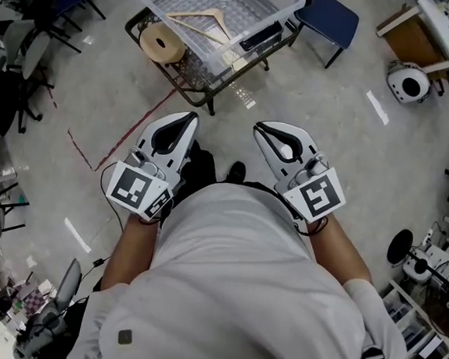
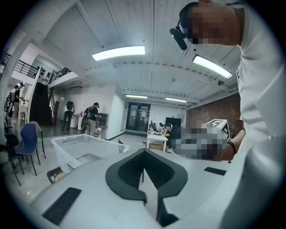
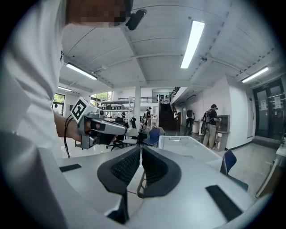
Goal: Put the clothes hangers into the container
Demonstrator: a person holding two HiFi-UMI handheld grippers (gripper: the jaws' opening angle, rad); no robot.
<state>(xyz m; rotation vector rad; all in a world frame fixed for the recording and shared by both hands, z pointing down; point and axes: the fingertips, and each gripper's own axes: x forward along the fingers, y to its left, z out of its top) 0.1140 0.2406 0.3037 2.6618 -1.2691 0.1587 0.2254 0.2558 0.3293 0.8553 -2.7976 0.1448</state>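
A clear plastic container [image 1: 275,1] rests on a black wire rack [image 1: 187,92] ahead of me. Inside it lies a wooden clothes hanger [image 1: 198,22]. Both grippers hover low in front of my body, short of the rack and apart from the container. My left gripper [image 1: 187,119] is shut with nothing between its fingers. My right gripper [image 1: 262,129] is shut and empty too. The left gripper view has its jaws [image 2: 144,151] closed, with the container [image 2: 78,147] beyond to the left. In the right gripper view the jaws [image 3: 140,147] meet, the container [image 3: 185,144] stands behind them and the left gripper [image 3: 96,126] is beside them.
A brown roll [image 1: 162,44] sits on the rack's left end. A blue chair [image 1: 328,18] stands to the right of the container. A white round device [image 1: 409,83] is on the floor far right. Black chairs [image 1: 29,48] crowd the left. People stand far across the hall [image 3: 210,120].
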